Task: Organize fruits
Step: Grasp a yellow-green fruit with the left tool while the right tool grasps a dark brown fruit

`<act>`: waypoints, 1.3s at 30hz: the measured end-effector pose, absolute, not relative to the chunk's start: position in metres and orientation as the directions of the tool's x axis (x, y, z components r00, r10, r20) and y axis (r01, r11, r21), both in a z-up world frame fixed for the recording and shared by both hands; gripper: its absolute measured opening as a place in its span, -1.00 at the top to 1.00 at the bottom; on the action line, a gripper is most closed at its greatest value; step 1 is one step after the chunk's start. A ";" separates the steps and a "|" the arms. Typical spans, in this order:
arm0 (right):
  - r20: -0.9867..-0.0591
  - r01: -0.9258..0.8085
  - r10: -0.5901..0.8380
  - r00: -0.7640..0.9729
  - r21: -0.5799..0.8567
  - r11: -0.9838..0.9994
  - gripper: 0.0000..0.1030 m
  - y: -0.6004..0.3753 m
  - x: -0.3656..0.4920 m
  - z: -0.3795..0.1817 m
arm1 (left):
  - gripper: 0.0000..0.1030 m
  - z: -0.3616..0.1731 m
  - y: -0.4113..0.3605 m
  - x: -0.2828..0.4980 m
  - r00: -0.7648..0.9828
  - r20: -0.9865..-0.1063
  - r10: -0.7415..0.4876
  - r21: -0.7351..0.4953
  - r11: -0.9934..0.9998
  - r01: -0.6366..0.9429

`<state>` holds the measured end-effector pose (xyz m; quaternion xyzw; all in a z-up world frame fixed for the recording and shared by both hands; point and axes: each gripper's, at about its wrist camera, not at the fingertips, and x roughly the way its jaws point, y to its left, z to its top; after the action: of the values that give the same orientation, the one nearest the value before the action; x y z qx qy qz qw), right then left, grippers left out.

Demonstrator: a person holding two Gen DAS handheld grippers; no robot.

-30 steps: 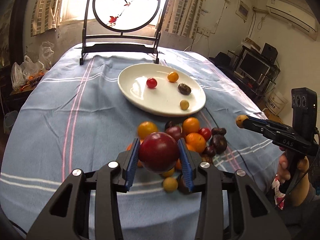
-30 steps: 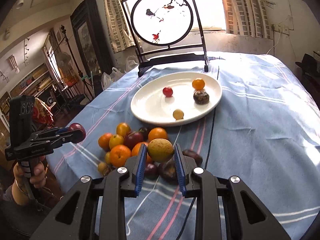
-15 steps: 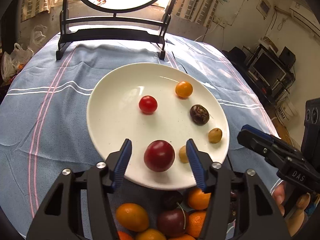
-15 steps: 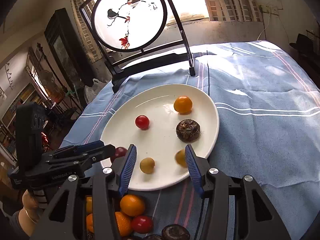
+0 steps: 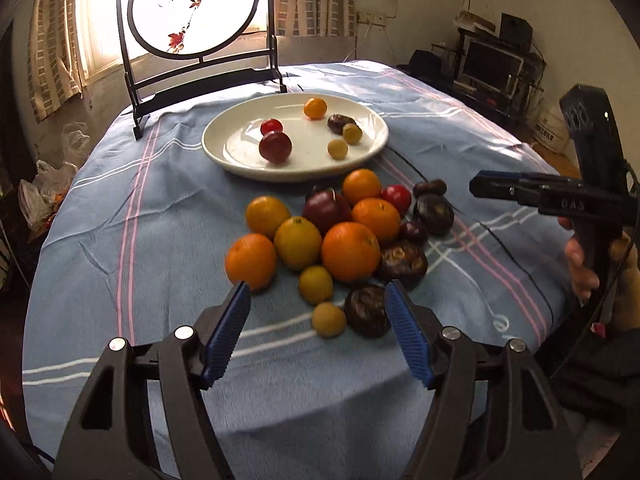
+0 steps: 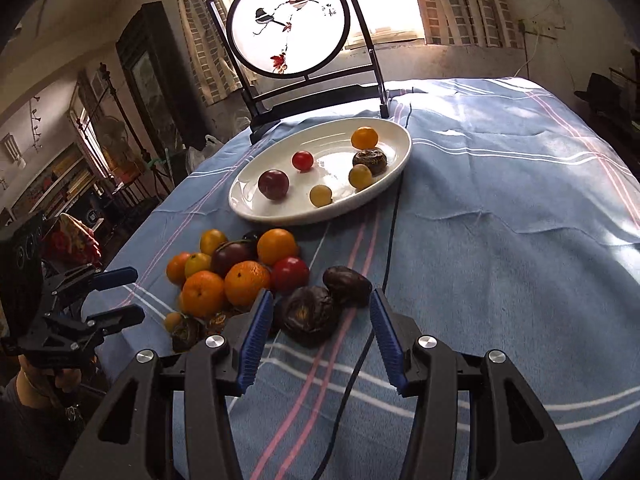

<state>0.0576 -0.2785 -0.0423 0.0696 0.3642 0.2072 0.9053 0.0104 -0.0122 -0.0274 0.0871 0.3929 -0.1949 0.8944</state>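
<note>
A white plate [image 5: 296, 176] [image 6: 280, 218] at the middle of the blue cloth holds a dark red plum [image 5: 275, 147] [image 6: 273, 185], a small red tomato [image 5: 271, 126], an orange fruit [image 5: 315, 107], a dark wrinkled fruit [image 5: 340, 123] and two small yellow fruits [image 5: 337, 149]. Nearer lies a pile of oranges, plums and dark fruits [image 5: 348, 236] [image 6: 240, 272]. My left gripper [image 5: 316, 286] [image 6: 132, 294] hangs open over the pile's near edge, gripping nothing. My right gripper [image 6: 320, 296] [image 5: 478, 186] is open, with a dark wrinkled fruit [image 6: 308, 314] lying between its fingers, untouched.
A black stand with a round bird painting [image 5: 194, 8] [image 6: 288, 28] rises behind the plate. A black cable [image 6: 390, 240] runs across the cloth to the plate's right. Plastic bags [image 5: 44, 188] sit off the table's left; a screen and shelves [image 5: 492, 64] stand far right.
Both grippers opened and left their fruit on the plate: the red plum from the left, a yellow fruit from the right. They then drew back to the pile.
</note>
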 end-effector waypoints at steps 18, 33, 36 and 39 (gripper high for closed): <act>-0.650 -0.343 0.430 0.627 0.265 0.901 0.00 -0.272 0.041 -0.055 | 0.54 -0.069 -0.020 0.020 0.581 -0.765 -0.279 -0.012 0.907 0.420; -0.744 -0.312 0.289 0.602 0.114 0.943 0.02 -0.230 0.072 -0.060 | 0.55 -0.039 0.011 -0.001 0.638 -0.705 -0.310 -0.086 0.930 0.357; -0.764 -0.279 0.250 0.595 0.094 0.955 0.02 -0.225 0.081 -0.063 | 0.55 -0.040 0.012 0.000 0.637 -0.704 -0.313 -0.091 0.930 0.357; -0.770 -0.262 0.227 0.596 0.081 0.962 0.02 -0.223 0.086 -0.064 | 0.55 -0.042 0.014 0.001 0.633 -0.705 -0.322 -0.104 0.929 0.356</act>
<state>0.0859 -0.2226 -0.0637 -0.0200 0.4281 0.1369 0.8931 0.0014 0.0136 -0.0420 0.0225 0.3854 -0.1876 0.9032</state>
